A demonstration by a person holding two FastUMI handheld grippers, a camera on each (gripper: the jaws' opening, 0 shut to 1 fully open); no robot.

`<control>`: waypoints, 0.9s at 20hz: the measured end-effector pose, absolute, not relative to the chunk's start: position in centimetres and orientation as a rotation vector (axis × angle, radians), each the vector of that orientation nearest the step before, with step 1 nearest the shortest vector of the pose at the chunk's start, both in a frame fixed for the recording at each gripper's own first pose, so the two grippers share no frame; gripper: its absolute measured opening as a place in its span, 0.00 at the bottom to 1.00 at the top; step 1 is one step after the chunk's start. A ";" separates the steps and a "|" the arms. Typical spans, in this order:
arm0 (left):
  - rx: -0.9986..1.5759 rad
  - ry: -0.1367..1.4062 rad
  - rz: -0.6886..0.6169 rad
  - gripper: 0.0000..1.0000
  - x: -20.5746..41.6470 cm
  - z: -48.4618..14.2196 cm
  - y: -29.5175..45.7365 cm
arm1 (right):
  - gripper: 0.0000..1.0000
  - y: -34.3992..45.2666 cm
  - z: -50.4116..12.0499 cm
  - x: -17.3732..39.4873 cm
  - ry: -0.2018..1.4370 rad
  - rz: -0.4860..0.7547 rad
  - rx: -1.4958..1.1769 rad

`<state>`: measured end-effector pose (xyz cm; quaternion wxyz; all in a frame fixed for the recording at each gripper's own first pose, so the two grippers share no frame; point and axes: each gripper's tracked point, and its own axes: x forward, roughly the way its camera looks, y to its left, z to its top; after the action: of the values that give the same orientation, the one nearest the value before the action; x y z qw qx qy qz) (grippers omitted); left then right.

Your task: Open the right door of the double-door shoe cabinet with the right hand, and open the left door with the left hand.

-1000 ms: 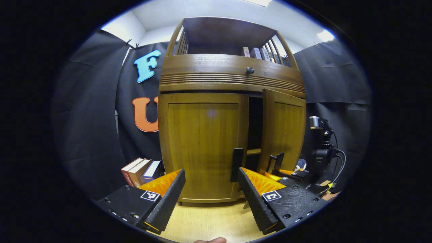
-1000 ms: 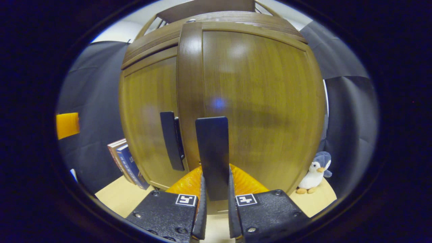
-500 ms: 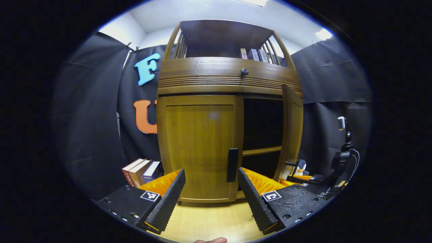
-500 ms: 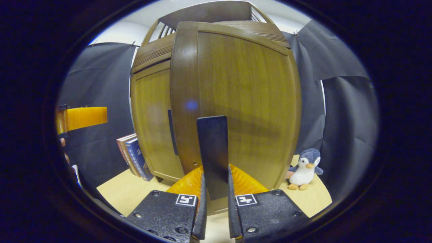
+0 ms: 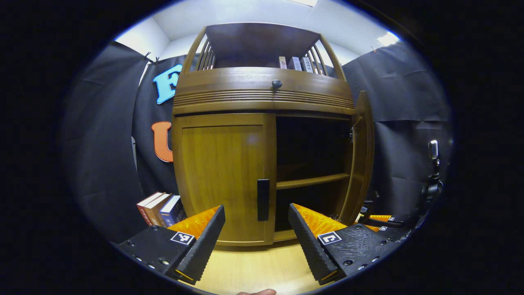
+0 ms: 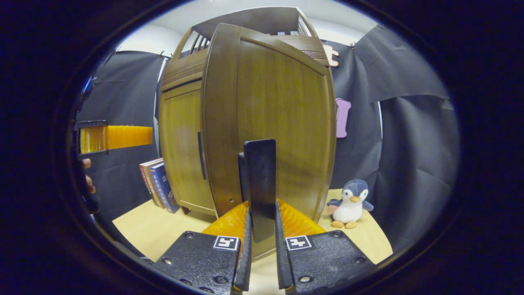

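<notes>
Shoe cabinet [image 5: 262, 135] stands on the bench [image 5: 254, 268]; its right door [image 6: 278, 123] has swung much wider than a second ago, baring a dark interior with one shelf [image 5: 312, 180] whose contents cannot be made out. Right tongs [image 6: 260, 254] pinch that door's handle [image 6: 260, 188]. Left tongs [image 5: 256, 237] hang spread just before the closed left door [image 5: 223, 176] and its handle [image 5: 263, 199]. Books [image 5: 159, 208] lean left of the cabinet, a toy penguin [image 6: 348, 203] sits right.

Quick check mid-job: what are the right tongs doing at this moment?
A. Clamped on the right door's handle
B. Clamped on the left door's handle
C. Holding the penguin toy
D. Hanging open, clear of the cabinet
A: in the right gripper view the right tongs are closed on the right door's handle, both fingers pressing its sides, with the right door swung open.
</notes>
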<state>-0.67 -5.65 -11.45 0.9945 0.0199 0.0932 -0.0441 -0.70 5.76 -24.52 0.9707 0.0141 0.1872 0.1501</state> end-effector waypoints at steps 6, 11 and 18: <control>0.040 0.200 -0.111 0.94 -0.2 -12.0 -7.4 | 0.26 2.3 -24.7 -1.9 0.388 0.260 -0.011; 0.036 0.205 -0.133 0.94 0.2 -12.3 -9.0 | 0.23 -1.7 -25.0 -2.8 0.396 0.180 -0.046; 0.003 0.229 -0.192 0.94 1.5 -13.1 -12.1 | 0.09 -7.4 -24.7 -2.7 0.418 0.065 -0.031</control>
<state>1.54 -12.07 -13.06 0.9889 0.0014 0.1140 -0.0956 -2.66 -7.42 -24.75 0.9776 -0.0152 0.2073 0.0321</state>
